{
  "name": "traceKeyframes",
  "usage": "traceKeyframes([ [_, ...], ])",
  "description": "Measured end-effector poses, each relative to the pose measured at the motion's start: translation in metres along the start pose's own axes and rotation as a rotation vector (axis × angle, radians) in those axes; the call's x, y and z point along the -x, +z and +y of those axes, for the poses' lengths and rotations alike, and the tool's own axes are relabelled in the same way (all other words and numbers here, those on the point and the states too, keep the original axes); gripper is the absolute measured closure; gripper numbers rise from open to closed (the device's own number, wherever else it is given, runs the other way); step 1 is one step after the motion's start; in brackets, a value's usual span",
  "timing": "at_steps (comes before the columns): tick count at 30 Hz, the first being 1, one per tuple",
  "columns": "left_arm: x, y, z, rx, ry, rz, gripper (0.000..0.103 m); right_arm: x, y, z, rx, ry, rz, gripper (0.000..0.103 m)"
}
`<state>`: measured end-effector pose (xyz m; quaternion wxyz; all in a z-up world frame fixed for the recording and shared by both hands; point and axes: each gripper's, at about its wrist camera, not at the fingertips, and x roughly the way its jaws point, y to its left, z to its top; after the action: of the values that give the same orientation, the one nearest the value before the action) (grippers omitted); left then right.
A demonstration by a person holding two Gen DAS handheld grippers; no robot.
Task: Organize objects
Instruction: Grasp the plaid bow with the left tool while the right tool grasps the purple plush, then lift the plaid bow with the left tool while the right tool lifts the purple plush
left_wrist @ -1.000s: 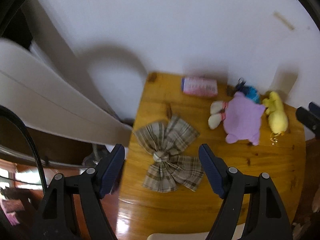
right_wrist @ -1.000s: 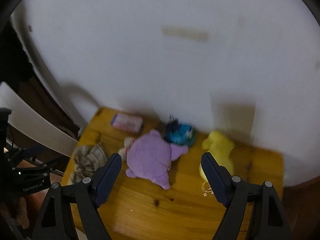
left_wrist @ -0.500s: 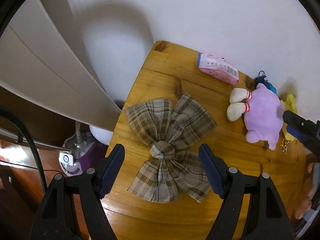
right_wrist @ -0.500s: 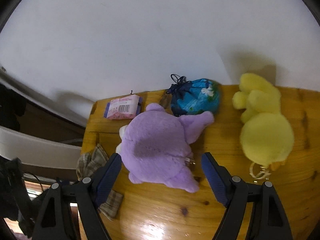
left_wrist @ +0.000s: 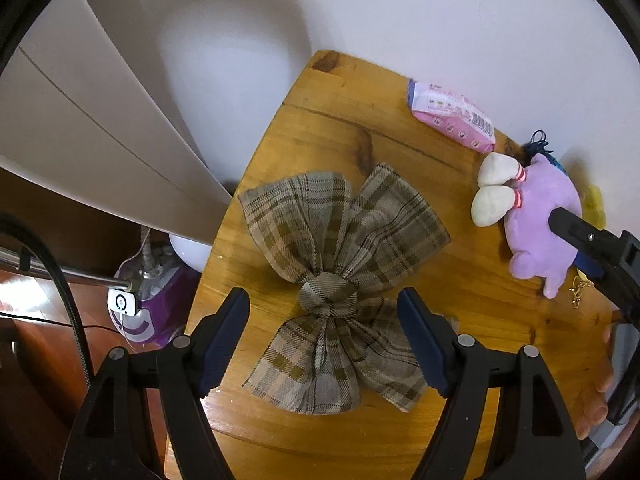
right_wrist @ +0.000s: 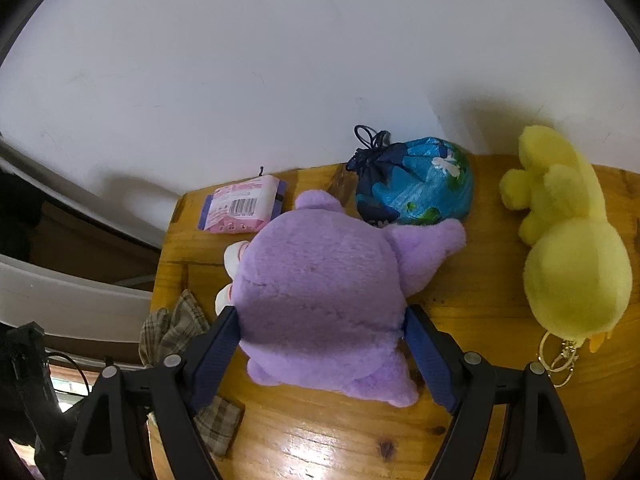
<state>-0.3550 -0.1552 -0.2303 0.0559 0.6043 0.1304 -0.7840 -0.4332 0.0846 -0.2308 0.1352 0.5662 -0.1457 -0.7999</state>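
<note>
A plaid fabric bow lies on the wooden table. My left gripper is open and hangs over the bow, one finger each side of its knot. A purple plush toy lies at the table's middle; it also shows in the left wrist view. My right gripper is open, its fingers on either side of the plush's body. A yellow plush with a key ring, a blue drawstring pouch and a pink tissue packet lie along the wall.
A white wall backs the table. A white panel leans at the left. A purple appliance stands on the floor beside the table's left edge. The pink packet also shows in the left wrist view.
Both grippers have moved down and closer to the table. The left now straddles the bow's knot and the right now straddles the purple plush.
</note>
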Motion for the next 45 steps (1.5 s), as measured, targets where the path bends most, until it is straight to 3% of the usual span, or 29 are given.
traceKeyframes([
  [7, -0.006, -0.001, -0.005, -0.019, 0.048, 0.024, 0.024, -0.014, -0.005, -0.001, -0.021, 0.02, 0.049, 0.021],
  [13, -0.01, -0.002, -0.007, -0.036, 0.067, 0.041, 0.025, -0.006, -0.009, 0.004, 0.006, -0.029, 0.052, 0.035],
  [17, -0.009, -0.003, -0.013, -0.064, 0.073, 0.036, 0.026, 0.008, -0.019, 0.006, 0.032, -0.043, 0.06, 0.037],
  [18, -0.008, -0.003, -0.014, -0.071, 0.075, 0.035, 0.029, 0.011, -0.021, 0.006, 0.038, -0.043, 0.058, 0.038],
  [20, -0.01, -0.005, -0.014, -0.076, 0.061, 0.048, 0.056, 0.022, -0.027, 0.007, 0.059, -0.041, 0.05, 0.038],
  [26, -0.009, -0.005, -0.016, -0.079, 0.057, 0.031, 0.073, 0.059, -0.049, 0.006, 0.098, 0.002, 0.032, 0.038],
  [29, -0.006, -0.007, -0.015, -0.074, 0.051, 0.016, 0.076, 0.085, -0.062, 0.006, 0.124, 0.022, 0.005, 0.039],
  [32, 0.003, -0.009, -0.016, -0.073, 0.048, -0.019, 0.076, 0.106, -0.077, 0.01, 0.149, 0.036, -0.022, 0.039],
  [38, 0.039, -0.018, -0.022, -0.062, -0.032, -0.075, 0.077, 0.148, -0.11, 0.016, 0.171, 0.07, -0.055, 0.039],
  [45, 0.129, -0.041, -0.056, -0.168, -0.076, -0.157, 0.077, 0.228, -0.149, 0.025, 0.233, 0.064, -0.156, 0.039],
])
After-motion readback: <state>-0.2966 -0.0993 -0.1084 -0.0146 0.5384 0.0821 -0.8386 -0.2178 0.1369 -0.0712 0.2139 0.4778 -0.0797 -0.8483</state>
